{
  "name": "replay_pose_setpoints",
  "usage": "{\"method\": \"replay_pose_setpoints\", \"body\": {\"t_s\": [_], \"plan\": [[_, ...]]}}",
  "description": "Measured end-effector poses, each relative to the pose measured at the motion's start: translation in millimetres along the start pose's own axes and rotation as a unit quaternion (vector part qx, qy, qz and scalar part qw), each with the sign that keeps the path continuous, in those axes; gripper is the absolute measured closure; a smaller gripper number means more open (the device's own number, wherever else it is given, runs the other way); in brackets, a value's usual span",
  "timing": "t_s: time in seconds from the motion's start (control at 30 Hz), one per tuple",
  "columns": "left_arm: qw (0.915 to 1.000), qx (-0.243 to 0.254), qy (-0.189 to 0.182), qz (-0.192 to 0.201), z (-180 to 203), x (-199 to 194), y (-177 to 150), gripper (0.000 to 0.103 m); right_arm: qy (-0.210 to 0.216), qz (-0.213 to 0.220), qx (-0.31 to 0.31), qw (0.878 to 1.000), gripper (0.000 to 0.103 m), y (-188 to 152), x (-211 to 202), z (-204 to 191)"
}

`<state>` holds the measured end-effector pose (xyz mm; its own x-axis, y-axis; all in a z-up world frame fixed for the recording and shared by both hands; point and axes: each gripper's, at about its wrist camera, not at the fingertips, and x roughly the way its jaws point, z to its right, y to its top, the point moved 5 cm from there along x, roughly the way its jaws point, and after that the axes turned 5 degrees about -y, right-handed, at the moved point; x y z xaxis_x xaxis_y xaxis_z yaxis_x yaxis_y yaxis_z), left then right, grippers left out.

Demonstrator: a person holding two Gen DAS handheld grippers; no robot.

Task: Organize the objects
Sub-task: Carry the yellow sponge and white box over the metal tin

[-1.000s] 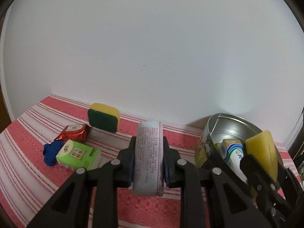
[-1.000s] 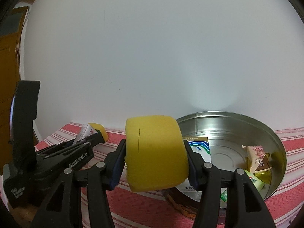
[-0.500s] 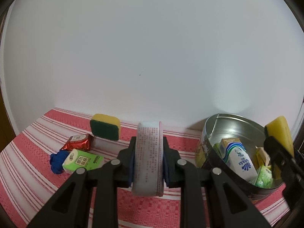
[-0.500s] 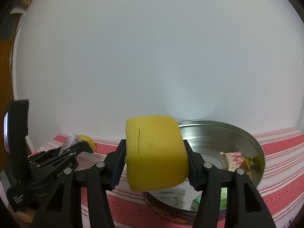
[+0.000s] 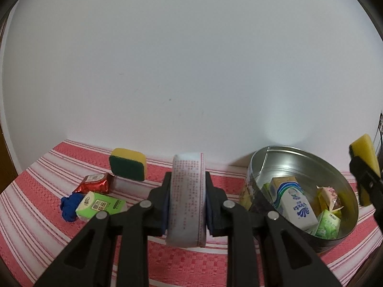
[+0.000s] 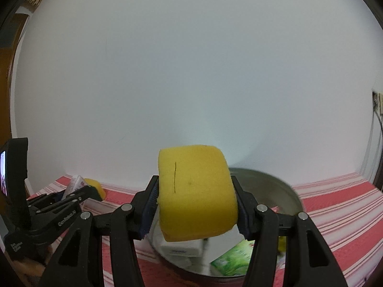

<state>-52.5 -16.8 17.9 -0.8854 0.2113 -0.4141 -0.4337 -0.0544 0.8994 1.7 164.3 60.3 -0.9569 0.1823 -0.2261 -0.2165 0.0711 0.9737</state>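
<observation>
My left gripper (image 5: 187, 199) is shut on a white tissue packet (image 5: 188, 196) with red print, held on edge above the striped cloth. To its right stands a round metal tin (image 5: 282, 157) holding a blue-and-white Vinda pack (image 5: 293, 202), green packs and snack wrappers. My right gripper (image 6: 196, 203) is shut on a yellow sponge (image 6: 195, 191), above the near left part of the tin (image 6: 284, 189); in the left wrist view that sponge (image 5: 365, 150) shows at the far right edge.
On the red-and-white striped cloth (image 5: 36, 205) at the left lie a green-and-yellow sponge (image 5: 127, 163), a red foil packet (image 5: 95, 183), a green tissue pack (image 5: 100, 205) and a blue bundle (image 5: 68, 206). A white wall stands close behind.
The right gripper with the yellow sponge has shifted right across the tin. In the left wrist view it slid to the far right edge, uncovering the tin's contents. The left gripper has stayed put.
</observation>
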Motion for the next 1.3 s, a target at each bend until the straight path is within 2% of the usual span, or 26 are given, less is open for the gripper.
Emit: {"method": "replay_pose_setpoints", "body": {"t_s": [0.37,0.73,1.0,1.3], "plan": [[0.9996,0.004,-0.020,0.018,28,-10,13,0.081,-0.044,0.021,0.003,0.999,0.045,13,6,48],[0.9971,0.020,-0.065,0.035,91,-9,31,0.081,-0.100,0.022,0.027,0.994,0.045,19,25,102],[0.9942,0.037,-0.099,0.019,144,9,25,0.081,-0.127,0.009,0.030,0.991,0.045,15,28,130],[0.9948,0.047,-0.088,-0.019,164,47,10,0.081,-0.115,-0.037,0.023,0.992,0.045,3,58,139]]}}
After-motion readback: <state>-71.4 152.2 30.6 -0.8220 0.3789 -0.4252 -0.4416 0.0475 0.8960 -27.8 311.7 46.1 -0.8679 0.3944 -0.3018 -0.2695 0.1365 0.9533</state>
